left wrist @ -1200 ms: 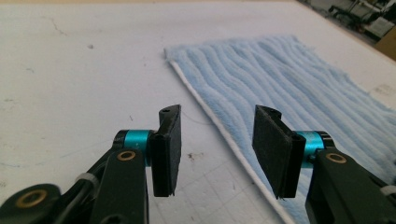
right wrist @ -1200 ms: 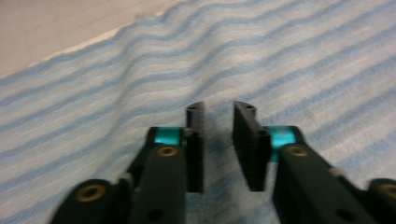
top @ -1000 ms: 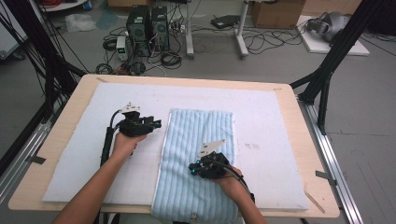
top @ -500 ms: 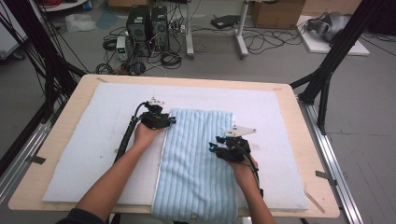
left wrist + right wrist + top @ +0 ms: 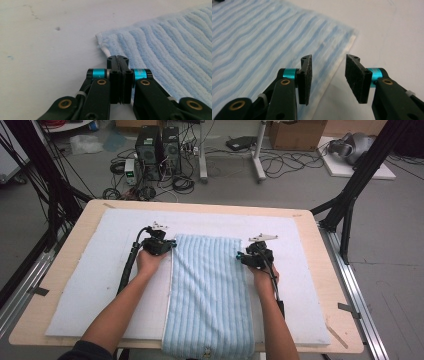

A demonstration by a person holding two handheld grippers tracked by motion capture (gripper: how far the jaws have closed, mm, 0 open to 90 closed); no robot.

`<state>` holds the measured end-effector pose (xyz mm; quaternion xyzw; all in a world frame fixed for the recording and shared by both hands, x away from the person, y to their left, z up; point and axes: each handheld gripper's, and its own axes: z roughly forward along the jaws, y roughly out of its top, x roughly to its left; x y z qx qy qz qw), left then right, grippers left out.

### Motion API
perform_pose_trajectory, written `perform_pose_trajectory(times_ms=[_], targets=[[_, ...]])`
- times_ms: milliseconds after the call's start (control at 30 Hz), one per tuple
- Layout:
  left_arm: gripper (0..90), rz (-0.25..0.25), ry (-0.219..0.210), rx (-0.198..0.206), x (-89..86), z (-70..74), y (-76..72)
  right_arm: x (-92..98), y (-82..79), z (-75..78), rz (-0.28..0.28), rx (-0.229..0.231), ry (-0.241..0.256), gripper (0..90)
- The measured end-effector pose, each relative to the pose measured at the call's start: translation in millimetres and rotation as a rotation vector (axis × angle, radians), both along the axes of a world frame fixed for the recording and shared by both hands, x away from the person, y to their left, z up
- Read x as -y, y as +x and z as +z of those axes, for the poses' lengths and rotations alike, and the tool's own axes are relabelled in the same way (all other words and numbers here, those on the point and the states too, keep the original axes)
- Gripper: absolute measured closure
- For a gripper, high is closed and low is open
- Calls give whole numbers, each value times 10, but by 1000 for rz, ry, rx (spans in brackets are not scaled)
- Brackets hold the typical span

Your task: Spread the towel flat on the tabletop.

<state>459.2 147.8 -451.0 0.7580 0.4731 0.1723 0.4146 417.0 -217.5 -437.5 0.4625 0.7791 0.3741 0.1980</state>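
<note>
Towel [image 5: 210, 292] position: flat on the white pad [image 5: 90, 285] of the tabletop [image 5: 65, 260], lengthwise toward the person, near end hanging over the front edge, far edge straight across the pad.

Change over the last second: both hands moved forward from the middle of the towel to its two far corners; left hand-held gripper from beside the left edge to the far-left corner, right hand-held gripper from on top of the cloth to the far-right corner.

Left hand-held gripper [image 5: 172, 245]: at the far-left corner. In the left gripper view, jaws pressed together [image 5: 117, 61], tips right at the towel's left edge [image 5: 125, 42] just behind the corner; whether cloth sits between the pads cannot be told, since the tips hide the contact line.

Right hand-held gripper [image 5: 240, 256]: at the far-right corner. In the right gripper view, jaws apart [image 5: 328, 75], nothing between the pads, towel edge [image 5: 287, 45] passing under the left jaw, bare pad under the right one.

Towel shape: unchanged across the three moments, no fold or lift yet.

Meaning for the work: likely the set-up for a fold, far end drawn toward the person. Approach finished, grasp half made at best.

Next requirement, as judged: right jaws lowered over the corner hem and brought together, left grip confirmed before any lift; uneven grip likely to skew the fold.
</note>
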Motion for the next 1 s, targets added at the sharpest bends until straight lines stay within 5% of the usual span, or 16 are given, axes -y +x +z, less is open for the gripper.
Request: perform_pose_trajectory(times_ms=[200, 367, 467, 600, 867, 933, 1000], targets=[[884, 4, -21, -7, -15, -8, 16, -99, 348, -88, -30, -50, -20, 587], [884, -3, -24, -12, 9, -3, 46, -125, 429, -75, 22, -42, -37, 869], [884, -14, -11, -7, 75, 9, 94, -120, 466, -58, 7, -16, -98, 873], [884, -7, 4, 0, 169, 27, 185, -42, 520, -60, -75, 13, -82, 872], [881, 31, 17, 28, 212, 28, 319, -61, 648, -83, -117, 65, -85, 867], [794, 42, 33, 14, 196, 19, 315, -58, 652, -84, -122, 68, -66, 848], [607, 49, -11, -21, 156, 22, 313, -38, 642, -85, -121, 54, -56, 764]])
